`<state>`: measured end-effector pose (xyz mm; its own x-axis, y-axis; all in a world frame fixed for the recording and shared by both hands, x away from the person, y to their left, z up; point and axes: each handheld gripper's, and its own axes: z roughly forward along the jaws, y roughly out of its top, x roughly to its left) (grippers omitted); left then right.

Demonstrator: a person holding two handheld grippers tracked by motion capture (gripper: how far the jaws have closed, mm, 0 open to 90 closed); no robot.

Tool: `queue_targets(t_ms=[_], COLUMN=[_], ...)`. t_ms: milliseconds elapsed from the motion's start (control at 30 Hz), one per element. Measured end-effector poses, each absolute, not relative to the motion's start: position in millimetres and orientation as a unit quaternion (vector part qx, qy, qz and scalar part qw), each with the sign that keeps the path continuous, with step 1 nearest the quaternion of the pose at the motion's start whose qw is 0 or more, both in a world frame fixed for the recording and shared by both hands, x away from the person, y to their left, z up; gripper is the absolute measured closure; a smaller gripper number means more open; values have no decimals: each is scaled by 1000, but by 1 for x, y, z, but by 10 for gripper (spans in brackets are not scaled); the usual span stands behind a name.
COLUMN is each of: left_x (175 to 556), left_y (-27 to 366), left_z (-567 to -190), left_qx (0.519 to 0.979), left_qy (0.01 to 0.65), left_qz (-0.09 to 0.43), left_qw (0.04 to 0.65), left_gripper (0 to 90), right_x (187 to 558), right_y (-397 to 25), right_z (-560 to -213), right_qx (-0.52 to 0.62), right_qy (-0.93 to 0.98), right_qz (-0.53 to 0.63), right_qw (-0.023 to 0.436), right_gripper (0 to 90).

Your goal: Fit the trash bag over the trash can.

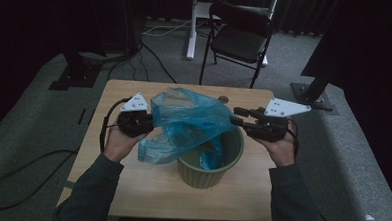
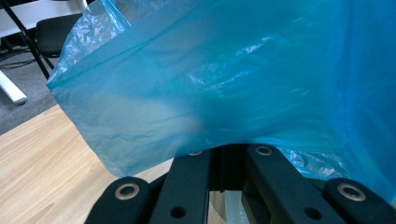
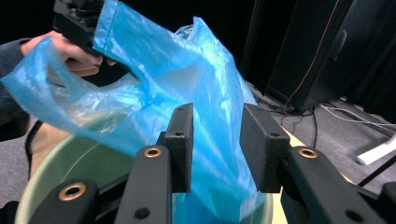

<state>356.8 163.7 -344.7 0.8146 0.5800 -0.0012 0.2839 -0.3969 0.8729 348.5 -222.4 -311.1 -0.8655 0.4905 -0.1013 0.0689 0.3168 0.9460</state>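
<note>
High view: left gripper (image 1: pixel 148 122), jaws clamped on a blue plastic bag (image 1: pixel 188 122) held over the desk (image 1: pixel 130 187), its lower end inside a green bin (image 1: pixel 209 171); right gripper (image 1: pixel 238 116), jaws apart beside the bag.

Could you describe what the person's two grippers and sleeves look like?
Both the left gripper and the right gripper are black, each topped by a pale grey three-cornered plate. Their jaws are flat black bars with brass-ringed holes at the joints. A black cable loops from the left one. The person wears dark grey-blue long sleeves.
</note>
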Motion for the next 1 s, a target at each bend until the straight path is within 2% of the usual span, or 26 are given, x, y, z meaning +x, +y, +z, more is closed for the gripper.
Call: queue_targets(t_ms=[200, 233, 367, 667, 1000], left_x=[356, 356, 354, 355, 356], left_y=[161, 161, 161, 175, 180], left_z=[-345, -345, -346, -349, -350], left_qx=[823, 823, 824, 820, 815], left_qy=[260, 260, 258, 273, 282], left_qz=[152, 152, 155, 158, 160], left_qw=[482, 482, 479, 477, 480], left_gripper=[896, 895, 896, 896, 896], right_x=[362, 364, 368, 380, 378], right_y=[-210, -208, -204, -226, -255], right_z=[-304, -304, -306, -330, -344], right_qx=[180, 179, 184, 274, 331], right_qy=[805, 808, 819, 807, 786], right_qz=[535, 531, 512, 494, 493], right_qw=[182, 179, 179, 174, 173], right_gripper=[655, 685, 898, 900, 900])
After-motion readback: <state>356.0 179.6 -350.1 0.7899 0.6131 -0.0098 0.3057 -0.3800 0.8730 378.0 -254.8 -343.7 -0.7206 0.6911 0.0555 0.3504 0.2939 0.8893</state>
